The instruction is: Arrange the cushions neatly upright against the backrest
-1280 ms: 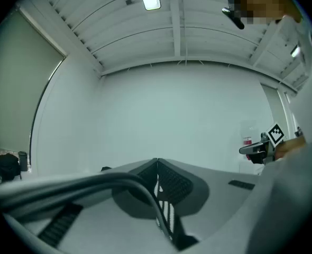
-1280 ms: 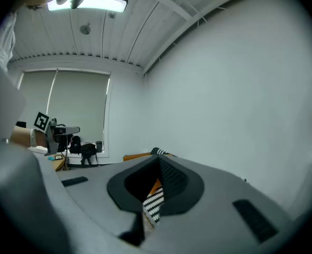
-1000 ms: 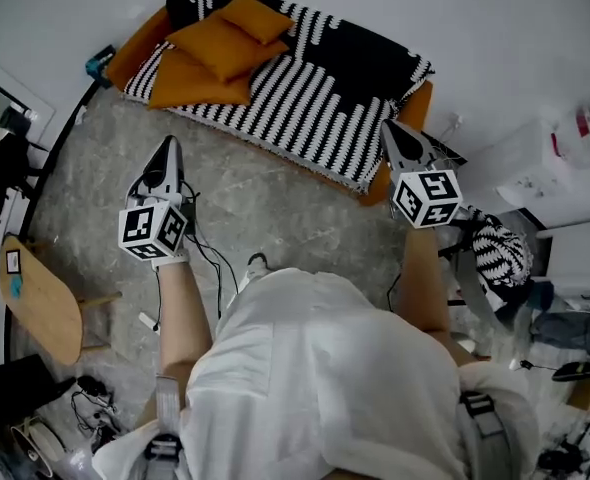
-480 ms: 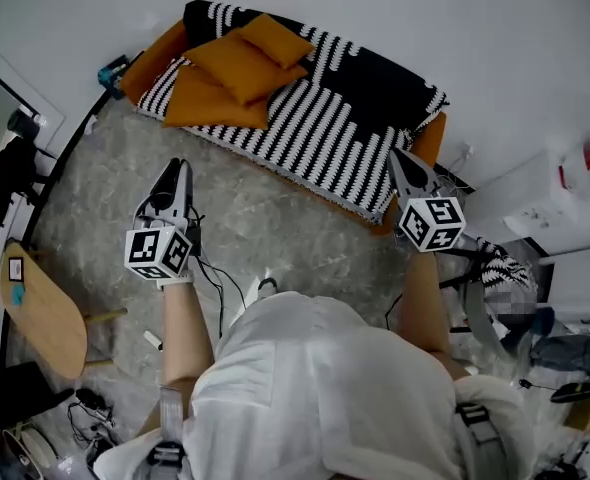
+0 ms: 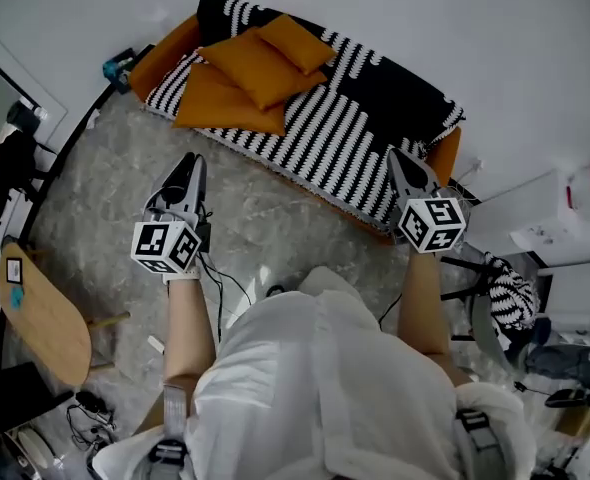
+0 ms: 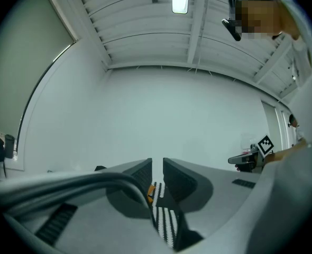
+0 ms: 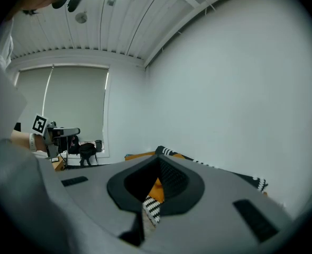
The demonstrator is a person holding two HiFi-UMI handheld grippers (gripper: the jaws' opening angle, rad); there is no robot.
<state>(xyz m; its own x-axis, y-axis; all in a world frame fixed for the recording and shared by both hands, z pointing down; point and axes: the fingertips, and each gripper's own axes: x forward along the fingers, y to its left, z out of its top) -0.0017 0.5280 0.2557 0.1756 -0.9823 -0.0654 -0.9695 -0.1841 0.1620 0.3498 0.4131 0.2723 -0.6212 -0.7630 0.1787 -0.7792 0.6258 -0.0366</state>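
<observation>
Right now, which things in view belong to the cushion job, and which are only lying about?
For the job:
- orange cushions, piled at one end of the seat
- sofa
- backrest

Lying about:
- wooden stool
- striped bundle

Orange cushions (image 5: 258,66) lie piled, seemingly flat, on sofa (image 5: 360,143).

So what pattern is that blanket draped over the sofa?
Black-and-white stripes with solid black blocks on the blanket, clearest in the head view.

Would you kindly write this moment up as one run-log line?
left gripper: jaws just opened slightly, empty | right gripper: shut, empty | cushions: piled flat on sofa, untouched
</observation>
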